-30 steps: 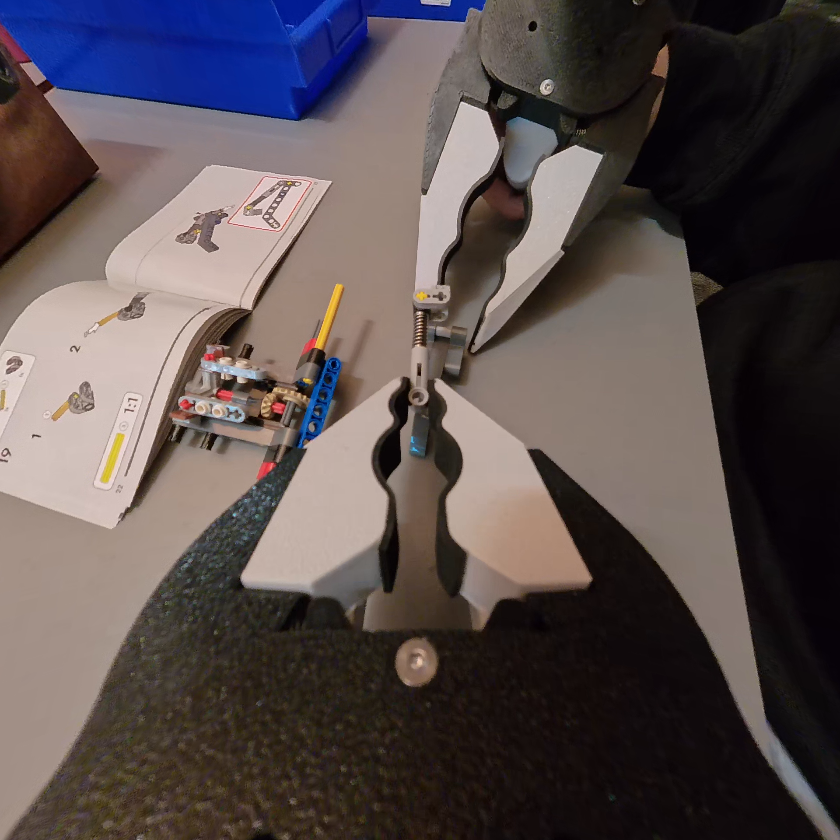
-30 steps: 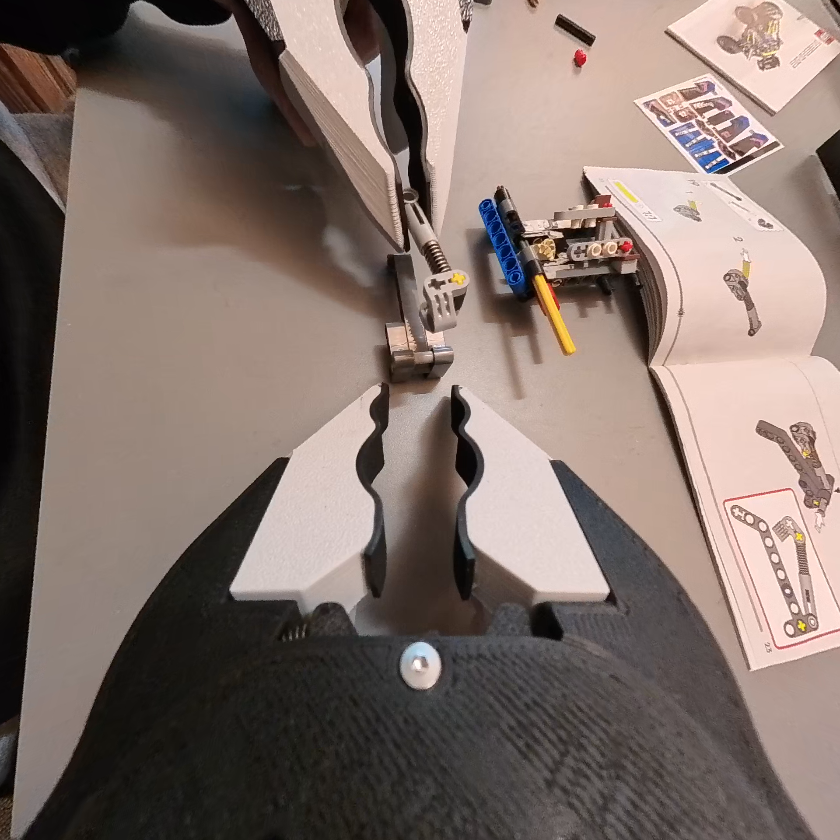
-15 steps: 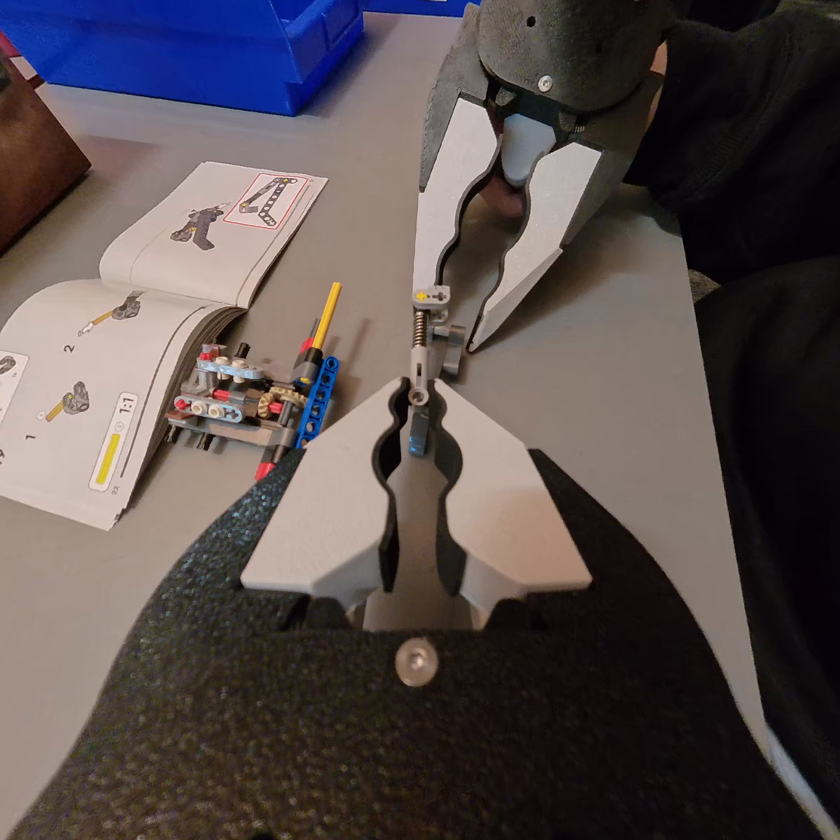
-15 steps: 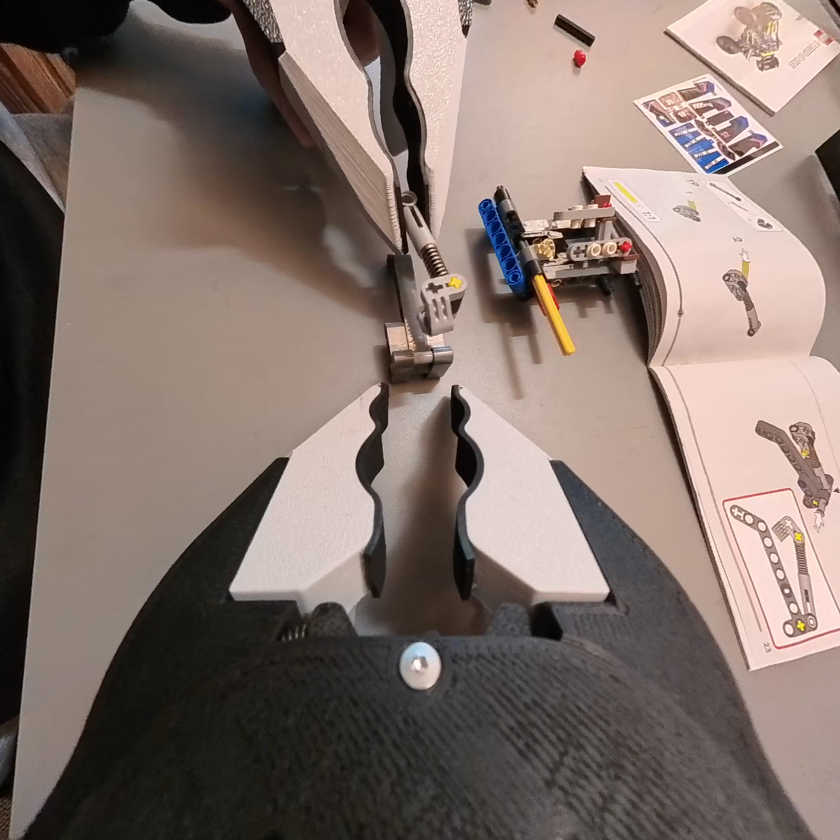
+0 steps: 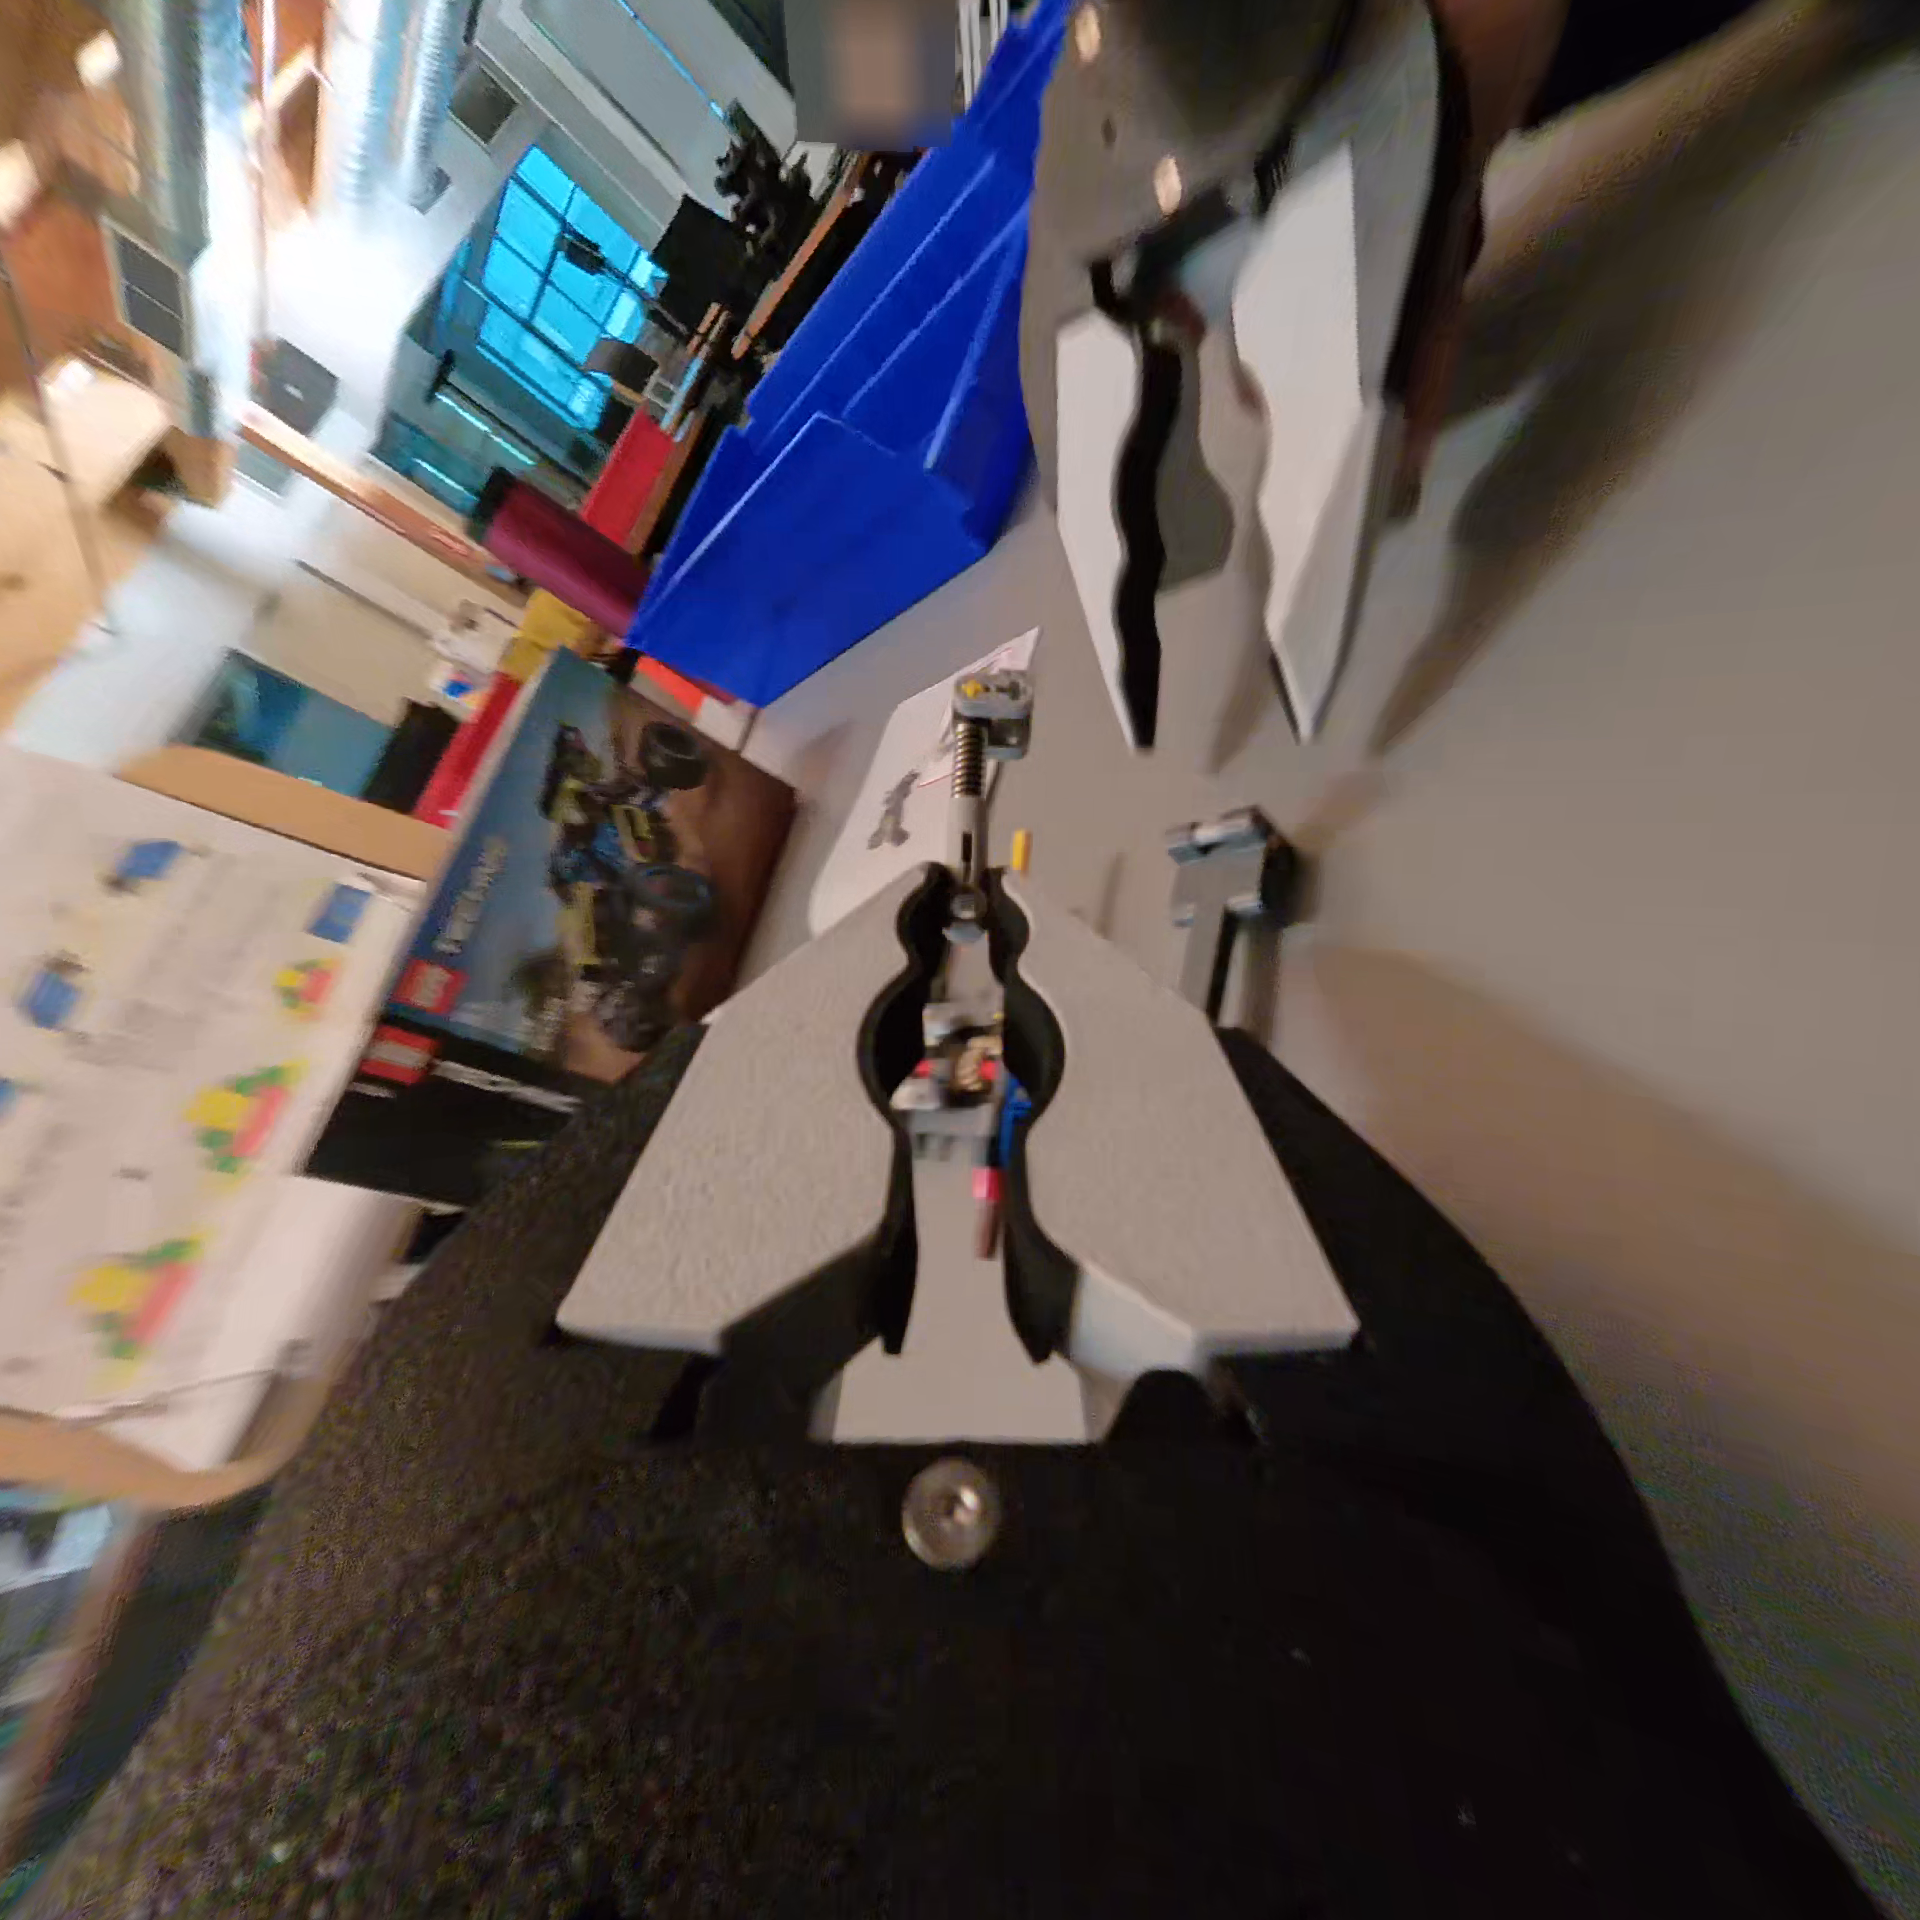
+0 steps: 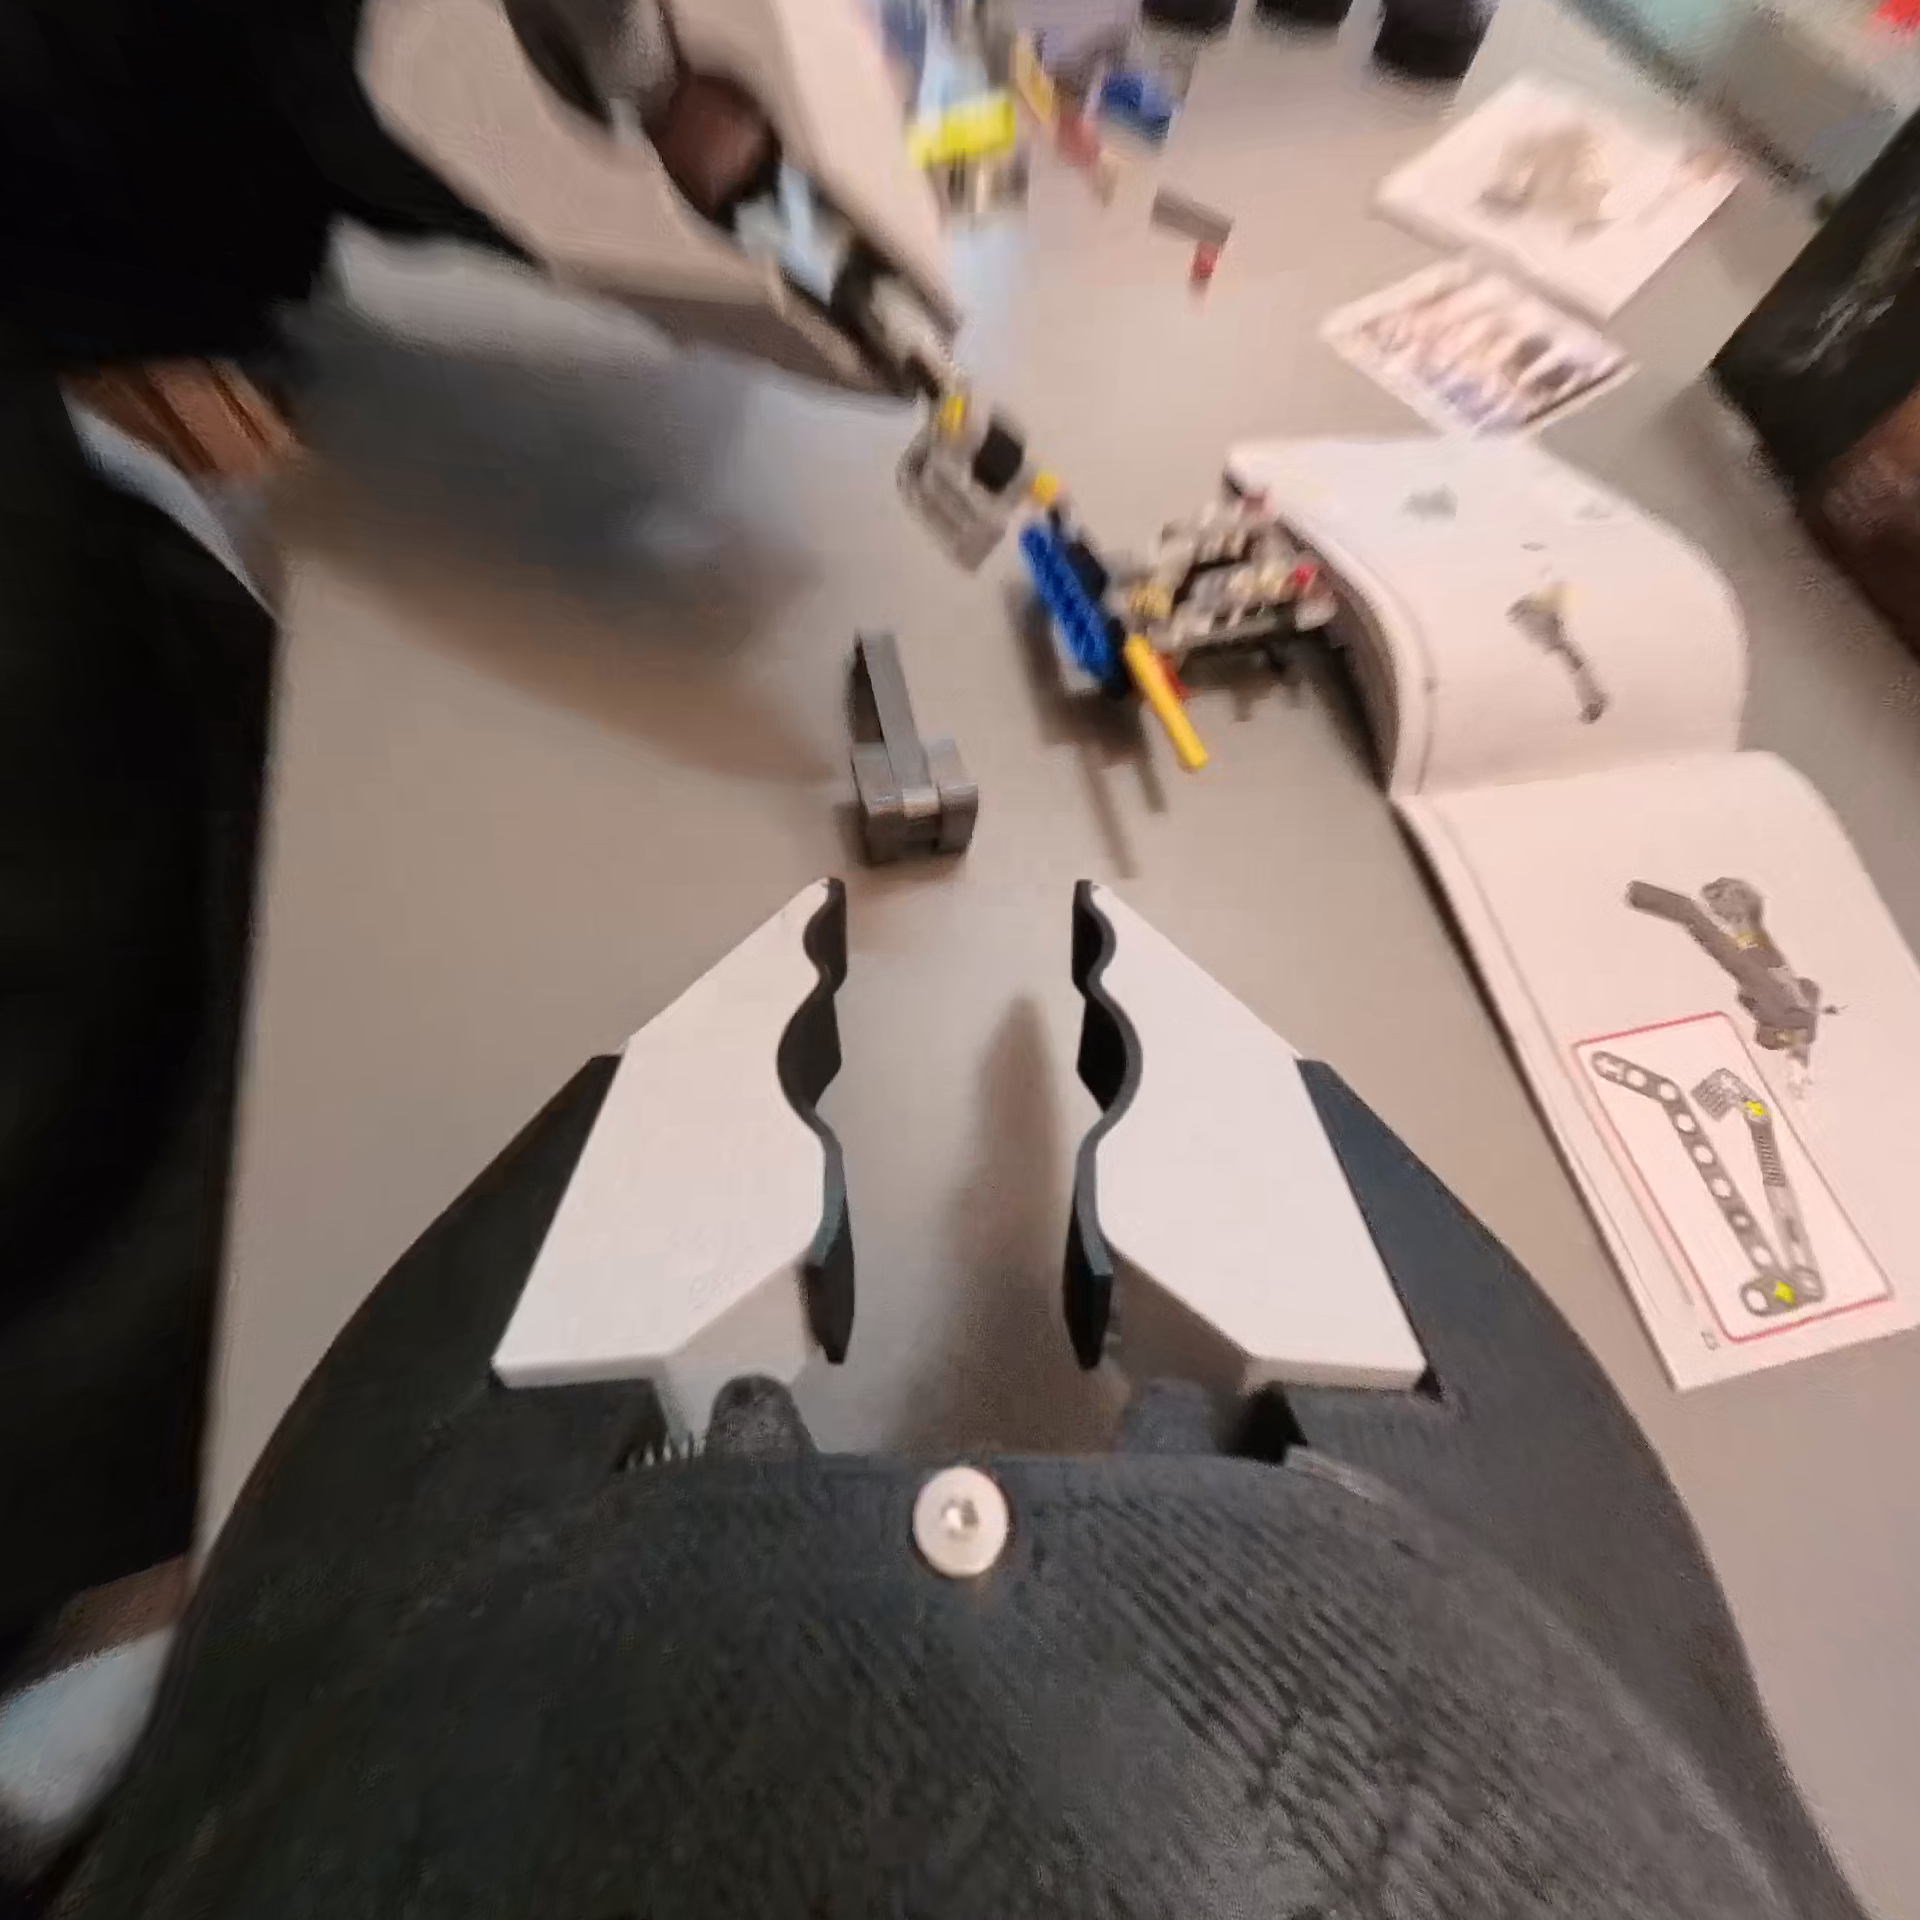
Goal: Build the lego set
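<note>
My left gripper (image 5: 966, 883) is shut on the thin end of a grey shock absorber (image 5: 982, 727) with a spring and a yellow-marked head. It holds it in the air, tilted and rolled; this shows blurred in the right wrist view (image 6: 961, 468). A dark grey beam (image 6: 904, 748) lies flat on the grey table, just ahead of my right gripper (image 6: 958, 894), which is open and empty. The beam also shows in the left wrist view (image 5: 1226, 862). The part-built model (image 6: 1174, 592), with a blue beam (image 6: 1070, 603) and a yellow axle (image 6: 1164, 707), sits beside the booklet.
An open instruction booklet (image 6: 1558, 727) lies right of the model. Leaflets (image 6: 1475, 343) lie farther back. Blue bins (image 5: 862, 499) and the set's box (image 5: 582, 883) stand at the table's far side. A person's dark sleeve (image 6: 125, 623) lies along the left edge. The left gripper's tips are roughly 8 centimetres from the right gripper's.
My left gripper has lifted and rolled sideways, taking the shock absorber up off the grey beam, which stays on the table. My right gripper's jaws have spread wider.
</note>
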A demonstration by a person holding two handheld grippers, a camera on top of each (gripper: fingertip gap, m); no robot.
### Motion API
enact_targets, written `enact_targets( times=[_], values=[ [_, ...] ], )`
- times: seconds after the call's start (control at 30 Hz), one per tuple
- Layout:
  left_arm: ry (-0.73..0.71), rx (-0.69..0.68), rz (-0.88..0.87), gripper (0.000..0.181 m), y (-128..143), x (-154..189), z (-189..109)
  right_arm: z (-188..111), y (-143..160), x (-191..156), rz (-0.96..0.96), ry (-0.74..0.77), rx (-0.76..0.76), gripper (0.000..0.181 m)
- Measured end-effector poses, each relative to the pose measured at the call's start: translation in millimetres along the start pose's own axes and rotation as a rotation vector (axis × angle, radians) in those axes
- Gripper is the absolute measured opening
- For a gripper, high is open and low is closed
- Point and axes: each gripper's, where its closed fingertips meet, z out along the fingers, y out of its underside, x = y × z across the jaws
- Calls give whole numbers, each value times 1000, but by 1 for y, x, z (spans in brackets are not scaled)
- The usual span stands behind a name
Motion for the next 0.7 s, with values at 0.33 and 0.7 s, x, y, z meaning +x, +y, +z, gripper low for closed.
enact_targets(
  times=[0.33, 0.7],
  values=[
    [-66, -457, 626, 5, 53, -19, -13, -7, -45, 19, 35, 166, 172, 39],
    [168, -653, 391, 29, 78, 42, -56, 15, -24, 15, 4, 150, 48, 36]
  ],
)
